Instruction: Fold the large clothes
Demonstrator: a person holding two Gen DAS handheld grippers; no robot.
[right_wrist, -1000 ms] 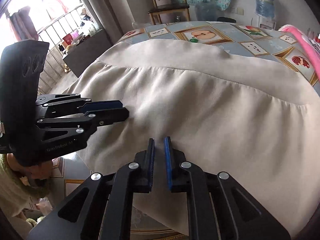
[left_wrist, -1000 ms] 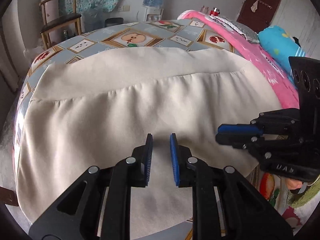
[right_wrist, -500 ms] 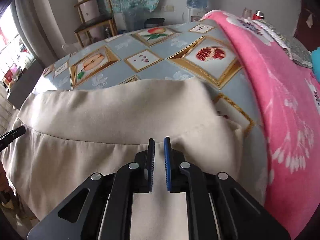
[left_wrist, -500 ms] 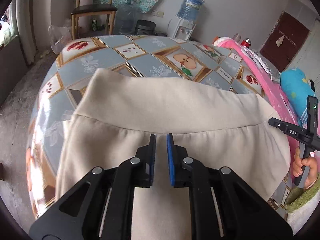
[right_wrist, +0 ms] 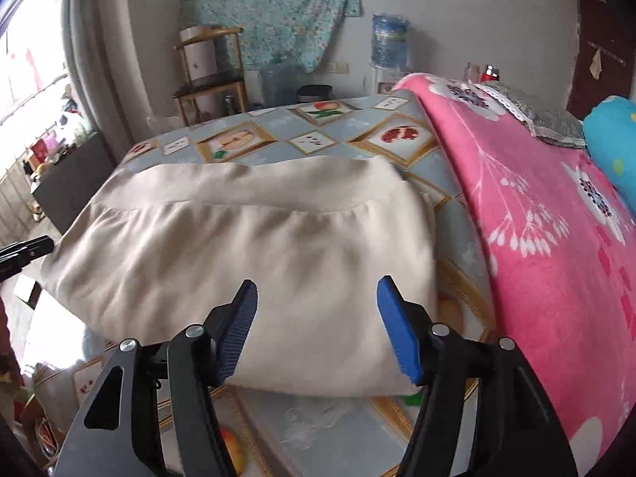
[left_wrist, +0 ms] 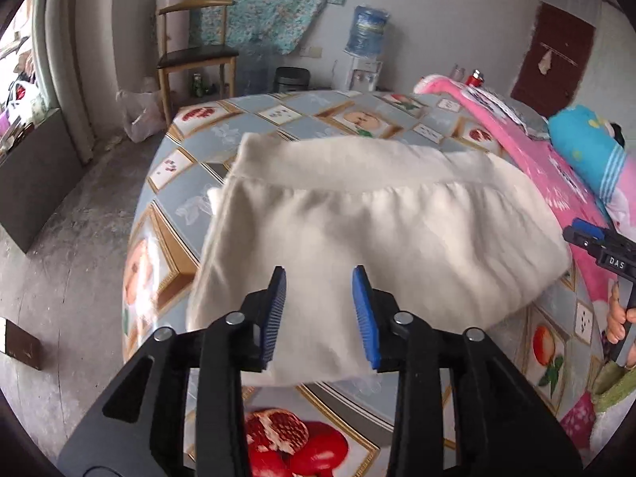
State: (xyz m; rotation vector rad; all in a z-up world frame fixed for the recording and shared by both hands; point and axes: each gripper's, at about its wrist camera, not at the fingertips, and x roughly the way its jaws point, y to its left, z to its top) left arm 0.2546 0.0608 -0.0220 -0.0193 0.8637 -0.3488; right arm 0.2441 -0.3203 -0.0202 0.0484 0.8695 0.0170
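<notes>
now both tools opening, empty, above the folded cream garment

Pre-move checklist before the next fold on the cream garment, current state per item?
1. Left gripper free of cloth: ok, jaws opening, nothing pinched between the pads.
2. Right gripper free of cloth: ok, jaws opening, nothing between them.
3. Cream garment folded over and lying on the fruit-print tablecloth: ok.
4. Folded layers aligned at the near edge: cannot tell, the frames are blurred and the grippers cover part of it.
5. Garment clear of the pink blanket: ok, a strip of tablecloth shows between them.
6. Waistband flat at the far side: ok.
</notes>
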